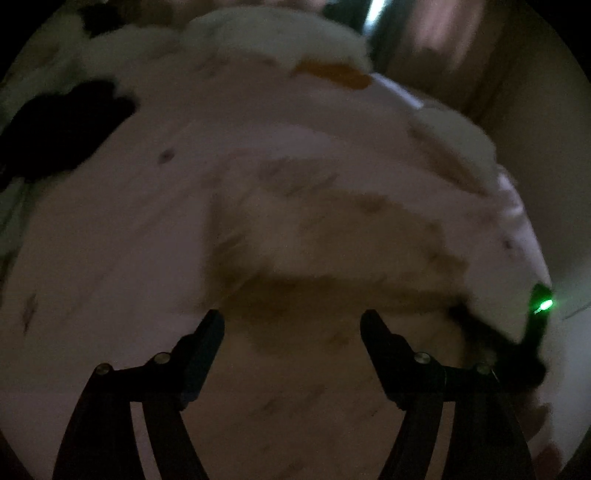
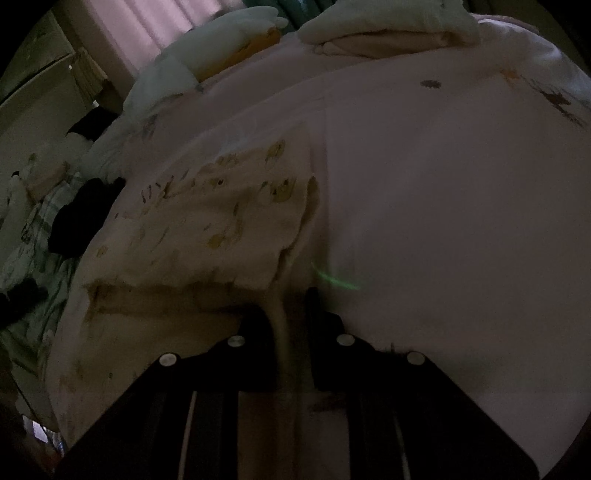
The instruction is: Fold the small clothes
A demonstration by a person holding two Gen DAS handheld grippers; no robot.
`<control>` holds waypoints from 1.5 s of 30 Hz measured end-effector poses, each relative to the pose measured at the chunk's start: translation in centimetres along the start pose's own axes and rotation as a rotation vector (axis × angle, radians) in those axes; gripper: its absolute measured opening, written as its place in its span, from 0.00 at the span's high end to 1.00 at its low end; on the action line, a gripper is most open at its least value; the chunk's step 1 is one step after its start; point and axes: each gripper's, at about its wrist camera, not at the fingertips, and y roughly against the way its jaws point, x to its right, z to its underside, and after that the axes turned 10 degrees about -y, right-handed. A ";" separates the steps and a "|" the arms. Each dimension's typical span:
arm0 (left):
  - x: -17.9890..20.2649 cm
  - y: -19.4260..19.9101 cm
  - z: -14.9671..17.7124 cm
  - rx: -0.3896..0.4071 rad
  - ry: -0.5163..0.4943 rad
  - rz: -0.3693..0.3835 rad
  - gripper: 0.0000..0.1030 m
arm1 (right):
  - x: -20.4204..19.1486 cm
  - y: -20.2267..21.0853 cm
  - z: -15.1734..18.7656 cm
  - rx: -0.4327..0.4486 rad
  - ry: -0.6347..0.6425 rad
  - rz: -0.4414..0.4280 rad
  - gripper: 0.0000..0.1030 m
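A small cream garment (image 2: 221, 221) printed with brown-yellow figures lies flat on the pink bedsheet (image 2: 443, 203). My right gripper (image 2: 288, 317) is shut on the garment's near right corner, and a strip of the cloth runs up between its fingers. The left wrist view is blurred. There the same garment (image 1: 332, 229) lies just ahead of my left gripper (image 1: 291, 321), which stands open with nothing between its fingers, above the garment's near edge. A green light (image 1: 543, 304) glows on the dark tool at that view's right edge.
A folded pile of cream clothes (image 2: 388, 29) sits at the bed's far side, beside a white plush with orange (image 2: 229, 40). A black garment (image 2: 85, 214) and a checked cloth (image 2: 33, 240) lie to the left. Curtains (image 2: 147, 22) hang behind.
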 end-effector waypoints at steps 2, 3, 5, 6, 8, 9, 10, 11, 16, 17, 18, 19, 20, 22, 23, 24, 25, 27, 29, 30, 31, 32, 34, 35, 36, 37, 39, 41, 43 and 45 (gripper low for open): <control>-1.8 0.0 2.3 -0.046 0.008 -0.050 0.27 | 0.1 0.8 0.4 -0.022 0.014 0.003 0.86; -2.5 0.2 3.4 -0.060 0.014 -0.068 0.27 | 0.2 1.2 0.8 -0.034 0.018 0.002 0.86; -3.9 0.7 5.5 -0.090 0.027 -0.080 0.27 | 0.7 2.2 1.5 -0.057 0.007 -0.011 0.86; -4.2 1.0 6.4 -0.086 0.038 -0.063 0.27 | 1.0 2.6 1.8 -0.066 -0.008 -0.020 0.86; -5.0 1.4 8.2 -0.092 0.081 0.000 0.27 | 2.1 3.8 2.8 -0.097 -0.073 -0.060 0.86; -4.9 1.3 8.6 -0.101 0.098 0.017 0.27 | 2.7 4.4 3.4 -0.115 -0.096 -0.074 0.86; -5.2 1.5 9.2 -0.105 0.113 0.025 0.27 | 2.9 4.9 4.0 -0.124 -0.101 -0.077 0.86; -5.3 1.6 9.6 -0.104 0.122 0.025 0.27 | 3.0 5.6 4.6 -0.133 -0.101 -0.075 0.86; -5.1 2.8 11.7 -0.088 0.104 0.004 0.27 | 1.9 8.5 7.9 -0.155 -0.046 -0.005 0.70; -5.2 3.2 12.3 -0.088 0.100 0.013 0.27 | 1.6 8.9 8.4 -0.160 -0.038 -0.006 0.57; -5.5 3.9 13.0 -0.091 0.092 0.029 0.27 | 1.3 9.3 8.9 -0.168 -0.031 -0.017 0.49; -5.3 4.0 13.3 -0.097 0.078 0.050 0.26 | 1.0 9.9 9.7 -0.183 -0.031 -0.040 0.37; -4.9 4.4 13.7 -0.101 0.065 0.081 0.26 | 0.8 10.3 10.1 -0.196 -0.039 -0.051 0.33; -4.9 4.7 14.3 -0.109 0.080 0.143 0.26 | 0.6 11.0 10.9 -0.213 -0.060 -0.065 0.33; -5.0 4.8 14.8 -0.123 0.110 0.219 0.26 | 0.8 11.2 11.3 -0.222 -0.073 -0.074 0.32; -5.1 4.9 15.0 -0.128 0.126 0.254 0.25 | 1.2 11.6 11.7 -0.237 -0.102 -0.098 0.32; -5.2 4.9 15.3 -0.131 0.147 0.297 0.20 | 1.4 11.7 12.0 -0.244 -0.122 -0.117 0.32; -5.7 5.0 16.1 -0.135 0.198 0.371 0.19 | 2.2 12.1 13.0 -0.273 -0.181 -0.161 0.32; -6.0 5.0 16.5 -0.129 0.230 0.409 0.19 | 3.1 12.6 14.1 -0.287 -0.216 -0.212 0.32; -6.2 5.0 16.7 -0.128 0.246 0.429 0.19 | 3.4 12.8 14.6 -0.288 -0.231 -0.235 0.32; -6.3 5.0 17.0 -0.132 0.264 0.455 0.19 | 3.5 13.0 15.0 -0.291 -0.244 -0.249 0.32; -6.3 5.1 17.2 -0.138 0.268 0.469 0.19 | 3.9 13.2 15.4 -0.296 -0.261 -0.268 0.32; -6.0 5.3 17.5 -0.152 0.247 0.478 0.19 | 4.0 13.6 16.1 -0.306 -0.275 -0.289 0.32; -5.6 5.5 17.6 -0.161 0.222 0.479 0.19 | 4.0 13.8 16.4 -0.311 -0.275 -0.300 0.32; -5.4 5.8 17.8 -0.164 0.206 0.477 0.19 | 3.8 13.8 16.7 -0.318 -0.269 -0.308 0.32; -5.1 5.9 18.0 -0.167 0.197 0.475 0.19 | 3.6 13.9 17.0 -0.323 -0.261 -0.312 0.32; -5.0 6.1 18.2 -0.163 0.216 0.484 0.19 | 3.4 14.2 17.4 -0.327 -0.252 -0.325 0.33; -5.1 5.9 18.3 -0.164 0.257 0.513 0.19 | 2.8 14.2 18.0 -0.331 -0.251 -0.340 0.37; -5.1 5.8 18.2 -0.176 0.257 0.523 0.22 | 2.6 14.0 18.1 -0.334 -0.252 -0.348 0.48; -5.0 5.8 18.0 -0.185 0.252 0.500 0.36 | 2.2 13.5 18.3 -0.348 -0.245 -0.342 0.65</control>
